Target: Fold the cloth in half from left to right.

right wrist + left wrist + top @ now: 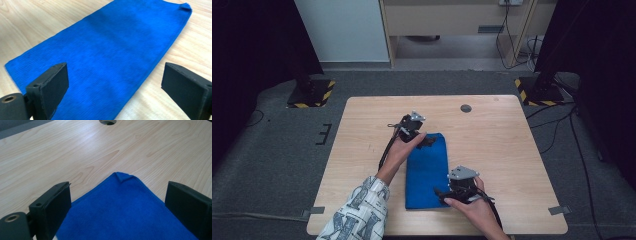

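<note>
Seemingly mid-fold, the blue cloth [427, 172] lay flat as a long strip on the table [502, 150]. Both the left gripper [428, 141] and right gripper [443, 192] gaped wide, empty, at opposite ends; pinching corners squarely would probably keep edges aligned.

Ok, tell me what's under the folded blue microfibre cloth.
The folded blue microfibre cloth lies flat on the light wooden table. Whether anything lies beneath it, the cloth itself hides.
</note>
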`<state>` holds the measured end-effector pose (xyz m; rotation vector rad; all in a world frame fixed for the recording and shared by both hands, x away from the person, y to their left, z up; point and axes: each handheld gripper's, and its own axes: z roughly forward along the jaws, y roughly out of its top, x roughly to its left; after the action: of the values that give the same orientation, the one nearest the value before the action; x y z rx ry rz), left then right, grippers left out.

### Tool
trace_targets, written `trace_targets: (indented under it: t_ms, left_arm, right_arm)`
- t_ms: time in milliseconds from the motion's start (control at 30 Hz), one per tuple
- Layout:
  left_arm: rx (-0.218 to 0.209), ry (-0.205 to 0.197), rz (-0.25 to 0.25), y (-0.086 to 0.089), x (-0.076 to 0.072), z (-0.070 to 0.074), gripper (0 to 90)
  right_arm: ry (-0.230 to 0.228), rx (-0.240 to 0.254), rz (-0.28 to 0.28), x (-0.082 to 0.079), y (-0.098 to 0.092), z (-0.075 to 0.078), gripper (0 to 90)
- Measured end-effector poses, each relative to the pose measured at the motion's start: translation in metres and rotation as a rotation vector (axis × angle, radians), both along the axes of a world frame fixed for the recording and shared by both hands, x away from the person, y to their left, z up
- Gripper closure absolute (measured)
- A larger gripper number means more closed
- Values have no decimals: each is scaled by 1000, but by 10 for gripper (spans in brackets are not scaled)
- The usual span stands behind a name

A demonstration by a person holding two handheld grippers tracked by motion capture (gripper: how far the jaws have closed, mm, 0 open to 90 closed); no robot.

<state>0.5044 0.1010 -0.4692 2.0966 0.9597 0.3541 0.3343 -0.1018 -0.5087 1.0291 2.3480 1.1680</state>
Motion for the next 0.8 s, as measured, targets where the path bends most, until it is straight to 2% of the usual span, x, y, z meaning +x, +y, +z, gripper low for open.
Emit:
trace_targets:
  t_ms: [367,500,667,800]
  left_arm:
    - [9,8,25,22,-9,-6,60]
    - [15,3,30,28,-12,-8,64]
    - [16,15,41,37,-15,-8,71]
    - [7,-1,62,46,-17,-9,71]
  right_arm:
    - [10,4,-20,28,-16,0,96]
    - [6,2,-29,36,-18,3,110]
    - [5,-2,-33,52,-18,10,131]
    - [11,-4,-34,67,-16,14,140]
